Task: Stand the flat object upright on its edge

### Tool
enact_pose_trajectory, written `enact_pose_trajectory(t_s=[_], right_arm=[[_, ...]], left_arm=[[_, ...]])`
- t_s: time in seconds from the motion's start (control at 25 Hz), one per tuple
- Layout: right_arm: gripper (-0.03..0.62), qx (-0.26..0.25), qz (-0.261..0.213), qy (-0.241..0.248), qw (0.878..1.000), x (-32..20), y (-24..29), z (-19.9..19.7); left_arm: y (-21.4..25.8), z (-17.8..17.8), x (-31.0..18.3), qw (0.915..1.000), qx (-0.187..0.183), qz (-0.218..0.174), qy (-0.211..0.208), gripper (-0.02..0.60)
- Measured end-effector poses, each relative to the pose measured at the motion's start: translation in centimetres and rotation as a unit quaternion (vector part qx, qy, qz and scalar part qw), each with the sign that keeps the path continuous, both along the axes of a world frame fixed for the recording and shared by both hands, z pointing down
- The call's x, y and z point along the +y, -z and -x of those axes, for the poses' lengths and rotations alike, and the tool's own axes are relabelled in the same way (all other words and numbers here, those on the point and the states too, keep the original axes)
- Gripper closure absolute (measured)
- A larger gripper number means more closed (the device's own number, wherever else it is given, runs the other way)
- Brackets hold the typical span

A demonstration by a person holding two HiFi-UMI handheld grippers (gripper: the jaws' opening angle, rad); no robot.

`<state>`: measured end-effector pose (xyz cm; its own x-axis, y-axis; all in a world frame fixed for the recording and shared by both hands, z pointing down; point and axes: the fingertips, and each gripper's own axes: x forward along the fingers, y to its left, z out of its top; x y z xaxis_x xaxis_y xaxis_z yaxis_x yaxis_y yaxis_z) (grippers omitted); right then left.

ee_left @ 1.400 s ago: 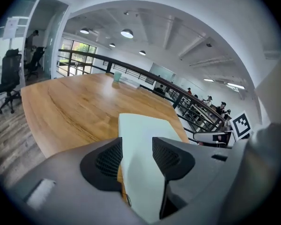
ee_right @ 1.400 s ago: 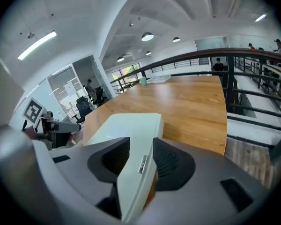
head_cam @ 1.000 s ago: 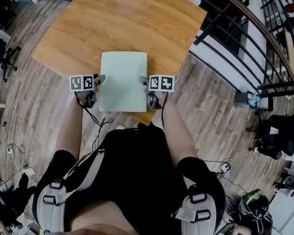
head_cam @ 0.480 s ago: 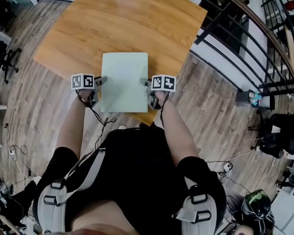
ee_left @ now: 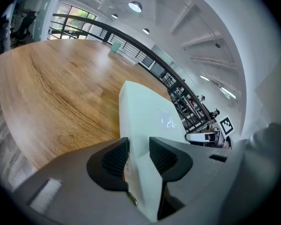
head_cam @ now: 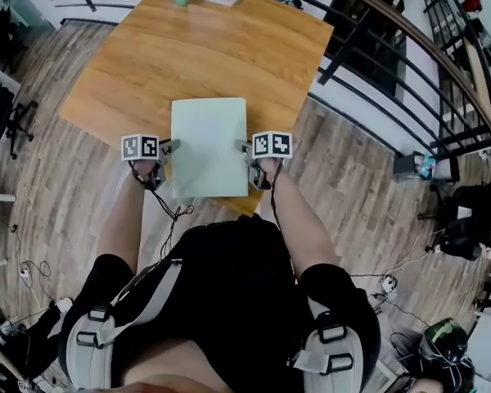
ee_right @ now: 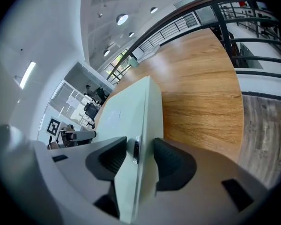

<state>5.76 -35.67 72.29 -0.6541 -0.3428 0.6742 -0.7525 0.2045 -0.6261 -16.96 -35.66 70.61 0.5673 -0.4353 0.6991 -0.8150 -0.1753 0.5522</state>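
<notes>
board (head_cam: 209,142) tight between left claw (head_cam: 168,147) and right claw (head_cam: 244,146), both just closing inward

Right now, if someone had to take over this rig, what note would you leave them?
Left tongs: the jaws have just been closing and now pinch the case's left edge.
Right tongs: the same on the right edge, with the case filling the gap between the jaws.
Case: pale green, lying flat at the near edge of the table, held between both tongs.
Done: both side grips are taken.
Left: tip the case up onto one edge, steady it, then let go.
</notes>
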Motion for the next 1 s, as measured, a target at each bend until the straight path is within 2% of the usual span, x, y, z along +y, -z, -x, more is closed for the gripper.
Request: enact_pose_trajectory(t_s=[0.12, 0.24, 0.52, 0.76, 1.0], right_arm=[[0.407, 0.002, -0.039, 0.001, 0.999, 0.1, 2.4, -1.0], [0.407, 0.012, -0.078, -0.009, 0.997, -0.1, 4.6, -2.6], [0.407, 0.022, -0.163, -0.055, 0.985, -0.7, 10.6, -7.0], [0.407, 0.071, -0.277, -0.097, 0.953, -1.2, 17.4, -11.6], [0.41, 0.111, -0.375, -0.122, 0.912, -1.3, 22.1, -14.0]], left_arm=[[2.1, -1.2, -0.4, 0.9991, 0.016, -0.033, -0.021, 0.437], [4.5, -2.7, -1.5, 0.9957, 0.013, -0.079, -0.046, 0.437], [11.2, -7.3, -4.2, 0.9789, 0.02, -0.18, -0.095, 0.437], [16.9, -12.3, -6.3, 0.9498, 0.034, -0.273, -0.148, 0.443], [20.5, -15.0, -7.8, 0.9216, 0.042, -0.35, -0.163, 0.443]])
